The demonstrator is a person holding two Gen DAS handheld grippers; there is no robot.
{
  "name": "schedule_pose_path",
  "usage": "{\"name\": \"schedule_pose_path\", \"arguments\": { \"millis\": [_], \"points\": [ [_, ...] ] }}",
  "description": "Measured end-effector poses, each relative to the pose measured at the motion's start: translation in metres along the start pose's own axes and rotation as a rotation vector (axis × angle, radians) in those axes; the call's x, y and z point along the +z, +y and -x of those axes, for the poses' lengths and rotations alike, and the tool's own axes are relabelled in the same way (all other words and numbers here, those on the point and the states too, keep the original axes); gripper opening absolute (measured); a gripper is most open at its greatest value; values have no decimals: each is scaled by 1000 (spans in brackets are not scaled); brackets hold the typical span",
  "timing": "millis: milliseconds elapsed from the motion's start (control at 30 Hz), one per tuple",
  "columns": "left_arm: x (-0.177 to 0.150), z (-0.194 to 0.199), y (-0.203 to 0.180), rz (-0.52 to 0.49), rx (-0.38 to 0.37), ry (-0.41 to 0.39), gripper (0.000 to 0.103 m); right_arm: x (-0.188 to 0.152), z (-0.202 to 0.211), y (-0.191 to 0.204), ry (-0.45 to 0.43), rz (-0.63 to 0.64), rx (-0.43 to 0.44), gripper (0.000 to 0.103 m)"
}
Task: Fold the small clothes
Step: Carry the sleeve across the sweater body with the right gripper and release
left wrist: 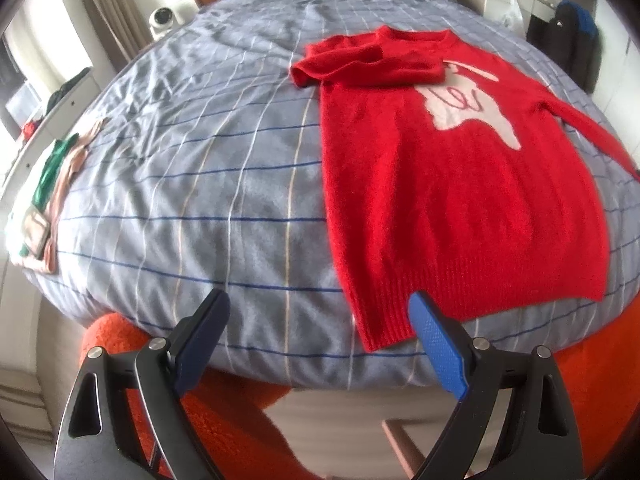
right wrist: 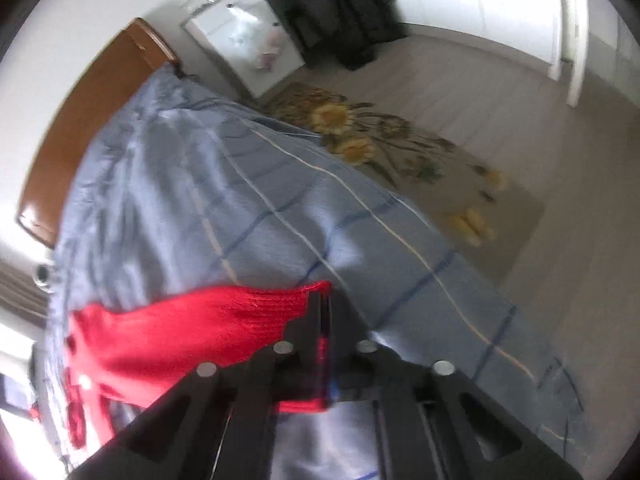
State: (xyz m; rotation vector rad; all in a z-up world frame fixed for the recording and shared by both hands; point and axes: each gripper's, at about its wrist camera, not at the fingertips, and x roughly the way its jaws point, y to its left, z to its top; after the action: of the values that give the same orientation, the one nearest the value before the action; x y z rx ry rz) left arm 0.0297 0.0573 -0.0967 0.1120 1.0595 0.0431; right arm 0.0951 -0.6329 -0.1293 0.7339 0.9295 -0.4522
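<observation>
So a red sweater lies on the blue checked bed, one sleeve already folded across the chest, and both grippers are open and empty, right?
Not quite: only the left gripper is open. The right wrist view shows the right gripper shut on the red sweater. The rest holds.

Red knit on a blue-grey checked bed

The sweater (left wrist: 452, 184) is bright red with a pale pink figure (left wrist: 468, 108) on its chest, marked with darker pink loops. The bed cover (left wrist: 192, 184) is blue-grey, crossed by dark blue, white and tan lines. The left gripper (left wrist: 320, 308) is black with blue finger pads; the right gripper (right wrist: 324, 312) is black. At the bed's left edge lies a green, pink and white garment (left wrist: 48, 200). The headboard (right wrist: 80, 128) is orange-brown. The floor rug (right wrist: 384, 148) shows yellow sunflowers.
</observation>
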Motion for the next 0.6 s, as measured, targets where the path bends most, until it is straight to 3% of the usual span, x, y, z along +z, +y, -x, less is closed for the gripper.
{"name": "schedule_pose_path", "arguments": {
  "millis": [67, 133, 167, 200, 267, 333, 400, 600],
  "points": [
    [1, 2, -1, -8, 10, -10, 92, -3, 3, 3, -27, 13, -17, 3],
    [3, 5, -1, -22, 29, -29, 92, -7, 9, 4, -50, 12, -22, 11],
    [5, 6, 0, -25, 34, -37, 92, -9, 14, 5, -60, 10, -21, 27],
    [6, 8, 1, -28, 43, -52, 92, -14, 23, 5, -80, 9, -16, 57],
    [11, 9, 7, -26, 73, -85, 98, -23, 43, 8, -137, 30, -37, 91],
    [19, 4, 14, -12, 83, -112, 98, -43, 70, 15, -215, 89, -53, 92],
    [30, -6, 22, 9, 90, -123, 98, -64, 90, 26, -238, 155, -50, 92],
    [59, -46, 42, 103, 141, -141, 98, -161, 133, 74, -253, 322, 83, 92]
  ]
}}
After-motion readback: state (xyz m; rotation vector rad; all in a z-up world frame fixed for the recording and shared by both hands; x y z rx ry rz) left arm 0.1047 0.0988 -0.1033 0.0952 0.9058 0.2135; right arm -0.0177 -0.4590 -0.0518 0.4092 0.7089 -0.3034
